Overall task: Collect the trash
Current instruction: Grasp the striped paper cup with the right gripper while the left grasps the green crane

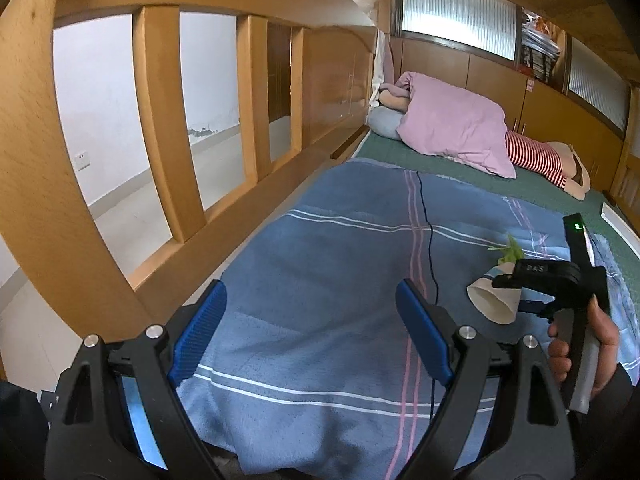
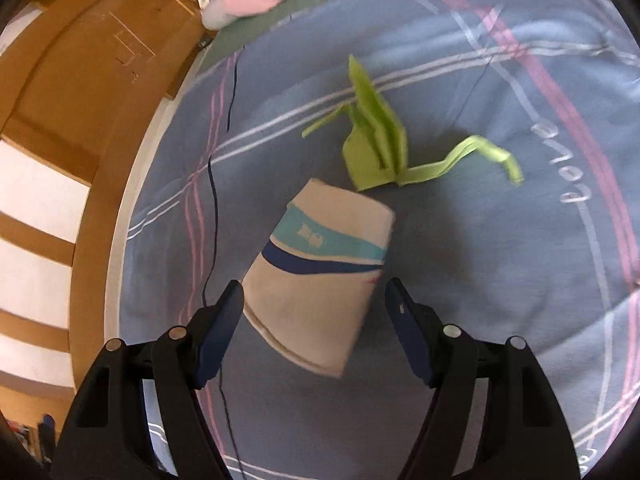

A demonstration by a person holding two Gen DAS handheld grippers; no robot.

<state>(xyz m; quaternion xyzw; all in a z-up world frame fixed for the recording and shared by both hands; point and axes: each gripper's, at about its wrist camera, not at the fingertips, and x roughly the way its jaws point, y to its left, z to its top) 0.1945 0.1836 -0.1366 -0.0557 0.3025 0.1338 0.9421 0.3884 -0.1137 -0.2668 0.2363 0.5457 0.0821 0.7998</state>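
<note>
**Both jaws apart, right gripper lined up on the cup**

Jaws on both tools stand wide apart, holding nothing. In the right wrist view the right gripper [image 2: 314,312] sits low in the frame with its blue pads either side of the rim end of a crushed white paper cup with teal and navy bands [image 2: 320,276], which lies on its side on the bed; whether either pad touches it I cannot tell. Just above the cup, at frame centre, lies a folded lime-green paper scrap [image 2: 376,148]. The left gripper [image 1: 312,332] hovers over bare blanket, lower centre of its view, with the cup at its right edge.

Likely trouble: the cup is already flattened and light, so a squeeze could collapse it further or let it skid out across the soft cloth. A thin dark cable [image 2: 214,208] runs along the blanket left of the cup and could snag a finger.

Underneath is a blue fleece blanket with white and pink stripes [image 1: 320,248] over a green mat. Farther off, upper right, lie a pink pillow [image 1: 452,124] and a striped soft toy; a slatted wooden bed rail [image 1: 160,120] fills the left.
</note>
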